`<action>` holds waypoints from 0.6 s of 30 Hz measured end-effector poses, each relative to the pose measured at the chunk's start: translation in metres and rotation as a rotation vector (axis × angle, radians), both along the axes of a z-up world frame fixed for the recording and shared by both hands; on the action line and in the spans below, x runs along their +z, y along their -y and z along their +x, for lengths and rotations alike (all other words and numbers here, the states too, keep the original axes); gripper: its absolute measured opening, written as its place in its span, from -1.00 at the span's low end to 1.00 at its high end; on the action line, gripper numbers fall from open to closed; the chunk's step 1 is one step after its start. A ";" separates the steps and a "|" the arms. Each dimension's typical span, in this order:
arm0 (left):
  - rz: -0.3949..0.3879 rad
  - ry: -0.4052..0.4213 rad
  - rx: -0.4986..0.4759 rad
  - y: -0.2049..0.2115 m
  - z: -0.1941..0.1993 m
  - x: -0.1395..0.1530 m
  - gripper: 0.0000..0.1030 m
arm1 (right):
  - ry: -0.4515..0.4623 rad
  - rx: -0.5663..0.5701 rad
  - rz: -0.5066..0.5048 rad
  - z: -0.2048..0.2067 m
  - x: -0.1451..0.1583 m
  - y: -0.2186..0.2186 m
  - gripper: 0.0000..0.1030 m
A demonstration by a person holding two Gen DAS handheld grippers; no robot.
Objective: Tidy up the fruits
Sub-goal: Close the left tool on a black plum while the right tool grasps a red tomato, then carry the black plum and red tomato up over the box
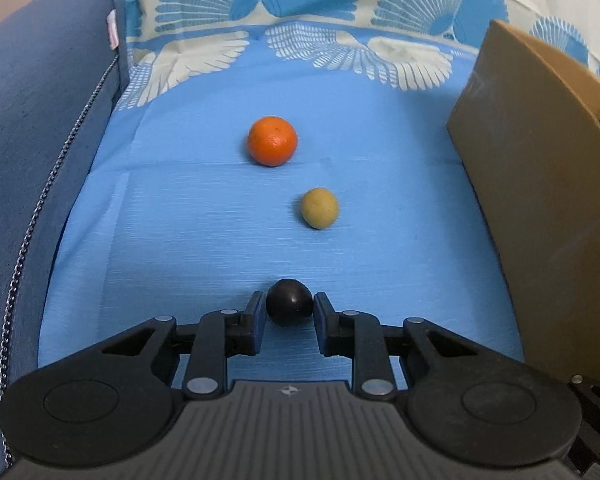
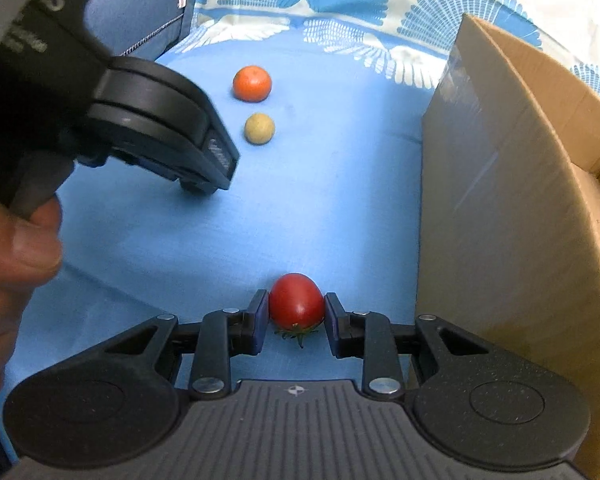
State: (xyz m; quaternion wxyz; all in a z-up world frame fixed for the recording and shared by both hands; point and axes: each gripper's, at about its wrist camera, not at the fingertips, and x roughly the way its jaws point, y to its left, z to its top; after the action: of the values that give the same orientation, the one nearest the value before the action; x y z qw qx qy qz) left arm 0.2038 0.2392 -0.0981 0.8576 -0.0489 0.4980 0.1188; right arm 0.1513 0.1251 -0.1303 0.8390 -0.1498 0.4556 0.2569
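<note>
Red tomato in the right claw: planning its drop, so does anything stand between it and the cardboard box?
Nothing visible does. The red tomato sits clamped in the right claw, and only bare blue cloth separates it from the brown cardboard box.

I was working in a home, on what looked like a sofa or bed. The surface was a soft blue sheet (image 1: 204,240) printed with white and blue fan shapes, creased like bedding. A padded blue armrest (image 1: 40,128) with corded trim ran along the left, and an open cardboard box (image 2: 512,208) stood on the fabric at the right.
</note>
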 end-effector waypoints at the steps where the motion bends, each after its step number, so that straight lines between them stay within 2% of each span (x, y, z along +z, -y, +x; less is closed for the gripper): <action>1: -0.002 -0.005 -0.003 0.000 0.000 -0.003 -0.46 | -0.002 0.004 -0.003 0.001 -0.001 0.000 -0.40; 15: 0.001 0.006 -0.008 -0.001 0.008 -0.009 -0.45 | 0.017 0.029 -0.015 -0.007 -0.009 -0.006 -0.40; 18: 0.000 0.032 -0.010 0.000 0.006 -0.003 -0.46 | 0.023 0.029 -0.009 -0.009 -0.007 -0.004 -0.40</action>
State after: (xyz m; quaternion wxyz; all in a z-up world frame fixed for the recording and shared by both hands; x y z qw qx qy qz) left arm 0.2100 0.2388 -0.1013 0.8661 -0.0484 0.4843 0.1138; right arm 0.1420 0.1289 -0.1370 0.8397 -0.1631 0.4448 0.2654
